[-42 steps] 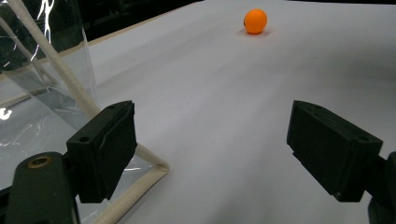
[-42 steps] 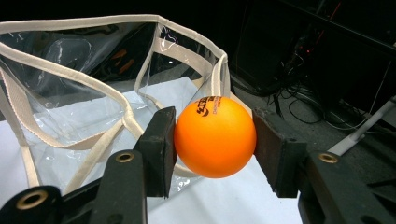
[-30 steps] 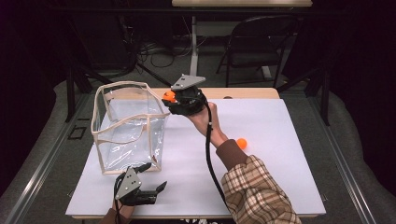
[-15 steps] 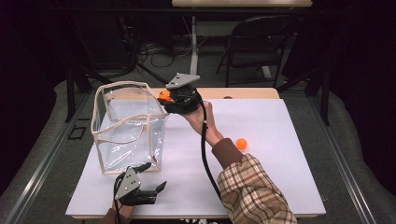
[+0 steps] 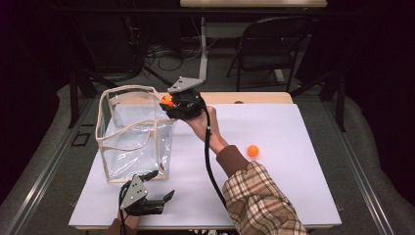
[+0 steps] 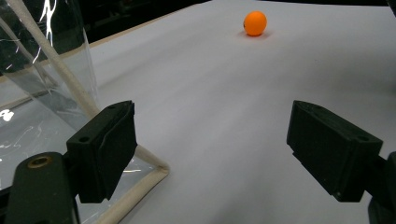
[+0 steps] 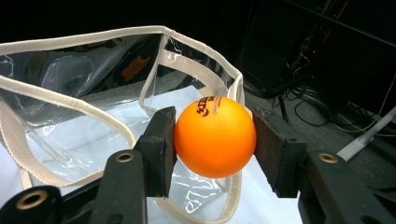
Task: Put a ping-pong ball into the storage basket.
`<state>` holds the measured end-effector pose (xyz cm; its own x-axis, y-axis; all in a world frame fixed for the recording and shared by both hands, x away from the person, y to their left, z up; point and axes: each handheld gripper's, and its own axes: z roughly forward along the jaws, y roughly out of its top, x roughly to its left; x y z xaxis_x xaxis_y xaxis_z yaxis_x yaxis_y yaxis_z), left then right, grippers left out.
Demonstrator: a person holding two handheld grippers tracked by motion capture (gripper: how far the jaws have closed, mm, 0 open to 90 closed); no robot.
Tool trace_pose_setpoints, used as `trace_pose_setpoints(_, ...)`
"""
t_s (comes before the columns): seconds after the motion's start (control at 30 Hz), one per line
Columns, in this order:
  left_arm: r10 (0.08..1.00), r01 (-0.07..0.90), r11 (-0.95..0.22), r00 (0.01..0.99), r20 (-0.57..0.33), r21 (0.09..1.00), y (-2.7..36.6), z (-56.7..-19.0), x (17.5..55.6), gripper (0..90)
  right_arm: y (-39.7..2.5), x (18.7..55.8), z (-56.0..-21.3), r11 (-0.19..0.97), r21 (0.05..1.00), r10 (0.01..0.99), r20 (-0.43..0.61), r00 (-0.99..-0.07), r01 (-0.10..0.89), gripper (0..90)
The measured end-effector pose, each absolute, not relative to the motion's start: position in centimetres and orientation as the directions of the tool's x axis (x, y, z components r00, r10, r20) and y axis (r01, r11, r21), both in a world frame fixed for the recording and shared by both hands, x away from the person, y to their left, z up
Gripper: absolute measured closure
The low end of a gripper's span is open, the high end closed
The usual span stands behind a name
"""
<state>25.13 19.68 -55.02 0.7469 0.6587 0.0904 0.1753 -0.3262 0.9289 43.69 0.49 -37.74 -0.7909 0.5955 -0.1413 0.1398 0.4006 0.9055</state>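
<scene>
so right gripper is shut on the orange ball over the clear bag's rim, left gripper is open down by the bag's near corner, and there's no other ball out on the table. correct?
Not quite. A second orange ball lies on the white table, seen in the high view. The rest holds: the right gripper is shut on an orange ball over the clear bag, and the left gripper is open by its near corner.

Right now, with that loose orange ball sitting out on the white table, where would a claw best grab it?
Probably across the middle of the loose ball, its widest part, coming down from above. It is round, so any side suits, and bare table surrounds it. The open left claw already faces it; the right claw grips another ball the same way.
</scene>
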Motion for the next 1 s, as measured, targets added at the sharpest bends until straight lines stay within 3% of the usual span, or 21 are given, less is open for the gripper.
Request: trace_pose_setpoints(1.0,0.660,0.175,-0.323,0.746,0.088,0.930,19.7,-55.0,25.1,16.0,2.8,44.2,-38.8,0.408,0.899,0.589,-0.126,-0.798,0.159,51.1)
